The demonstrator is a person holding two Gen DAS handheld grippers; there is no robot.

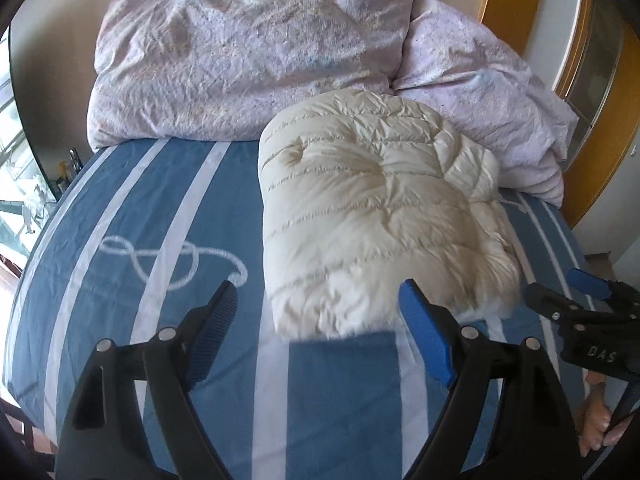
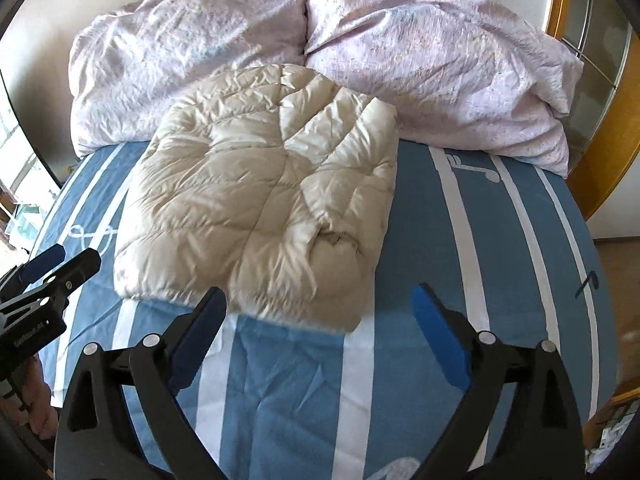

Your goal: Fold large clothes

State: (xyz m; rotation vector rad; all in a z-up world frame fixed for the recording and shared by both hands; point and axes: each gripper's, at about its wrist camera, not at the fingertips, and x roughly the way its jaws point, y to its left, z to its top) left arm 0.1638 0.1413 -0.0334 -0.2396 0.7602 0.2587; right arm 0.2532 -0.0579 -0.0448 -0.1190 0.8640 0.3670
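A cream quilted puffer jacket (image 1: pixel 372 220) (image 2: pixel 264 200) lies folded into a thick packet on the blue bed sheet with white stripes (image 1: pixel 152 208) (image 2: pixel 460 248). My left gripper (image 1: pixel 320 292) stands open just short of the jacket's near edge, nothing between its blue pads. My right gripper (image 2: pixel 318 296) is open wide too, its fingers either side of the jacket's near right corner without touching it. Each gripper shows in the other's view: the right gripper (image 1: pixel 560 286) at the jacket's right, the left gripper (image 2: pixel 68 260) at its left.
Two crumpled pale lilac duvets (image 1: pixel 240 52) (image 2: pixel 432 68) are heaped along the head of the bed, touching the jacket's far end. A wooden door frame (image 1: pixel 504 4) stands at the right, a window (image 1: pixel 16 168) at the left. A hand (image 1: pixel 596 428) holds the right gripper.
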